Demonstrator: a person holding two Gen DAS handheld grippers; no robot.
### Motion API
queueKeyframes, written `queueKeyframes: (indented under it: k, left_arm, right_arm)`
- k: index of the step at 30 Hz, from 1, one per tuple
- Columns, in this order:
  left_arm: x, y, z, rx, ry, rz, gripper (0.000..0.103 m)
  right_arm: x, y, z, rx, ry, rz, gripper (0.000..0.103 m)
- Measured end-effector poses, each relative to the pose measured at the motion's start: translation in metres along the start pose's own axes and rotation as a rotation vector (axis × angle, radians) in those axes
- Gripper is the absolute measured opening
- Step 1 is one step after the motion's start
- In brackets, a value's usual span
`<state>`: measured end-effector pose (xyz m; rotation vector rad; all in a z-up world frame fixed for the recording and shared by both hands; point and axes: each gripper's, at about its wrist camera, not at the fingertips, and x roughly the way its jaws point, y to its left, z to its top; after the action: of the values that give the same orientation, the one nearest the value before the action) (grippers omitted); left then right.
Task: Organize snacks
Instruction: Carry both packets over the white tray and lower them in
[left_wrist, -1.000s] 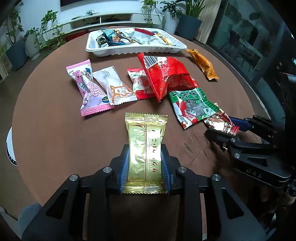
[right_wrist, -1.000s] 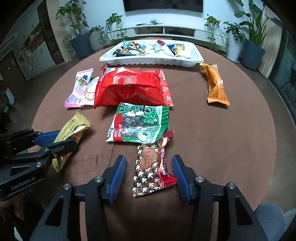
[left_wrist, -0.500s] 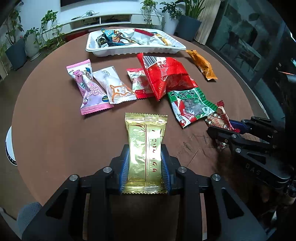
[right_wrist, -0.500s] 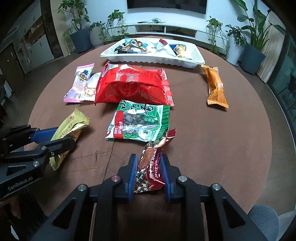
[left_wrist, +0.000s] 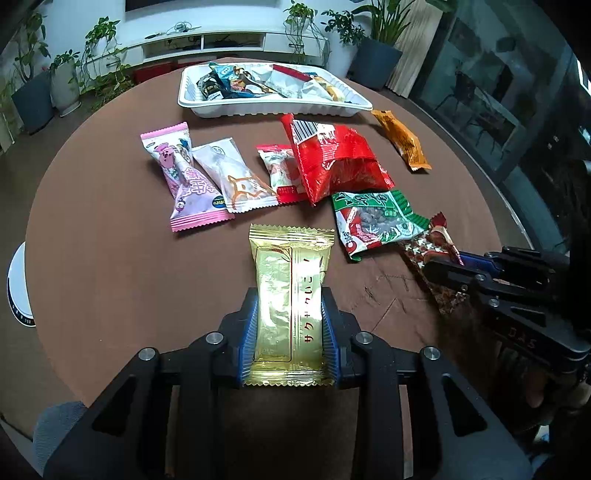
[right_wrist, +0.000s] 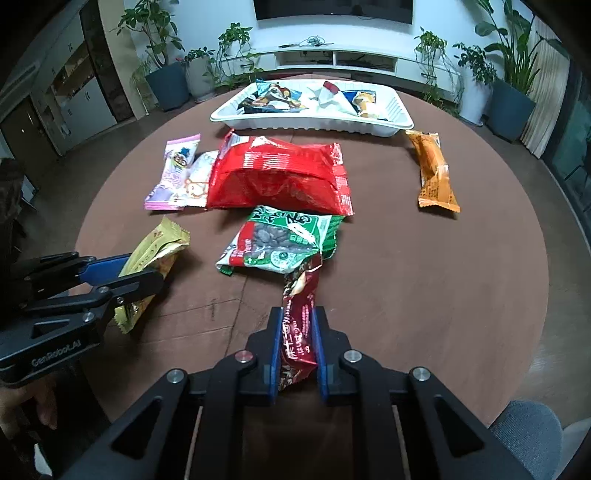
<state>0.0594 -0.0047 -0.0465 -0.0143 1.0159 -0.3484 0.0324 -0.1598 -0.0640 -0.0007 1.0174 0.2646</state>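
The left gripper has its fingers clamped on the near half of a gold wafer packet, which lies lengthwise between the blue pads with its far end out over the brown round worktop; the right gripper has its fingers pressed together on a dark red star-printed packet, squeezed narrow and standing on edge, its far tip touching a green and red nut packet.

Beyond that lies a large red bag, overlapping the green packet's far edge; left of it, side by side, sit a small red and white packet, a white packet with an orange cat outline and a pink cartoon packet — all loose on the worktop; an orange packet lies well apart on the right.

At the far edge stands a white ribbed tray, already holding several wrappers — blue, white and yellow among them; potted plants line the wall behind.
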Motion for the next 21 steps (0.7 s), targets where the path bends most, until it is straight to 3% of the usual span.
queueKeyframes:
  k: [14,21]
  left_arm:
    - [-0.016,0.01,0.002,-0.045,-0.035,-0.05,0.029]
    - [-0.029,0.029,0.013,-0.098,-0.067,-0.085,0.029]
  right_arm:
    - [-0.028,-0.018,0.001,0.085,-0.028,0.113,0.017]
    - [-0.038,-0.052,0.011,0.163,-0.062,0.135,0.016]
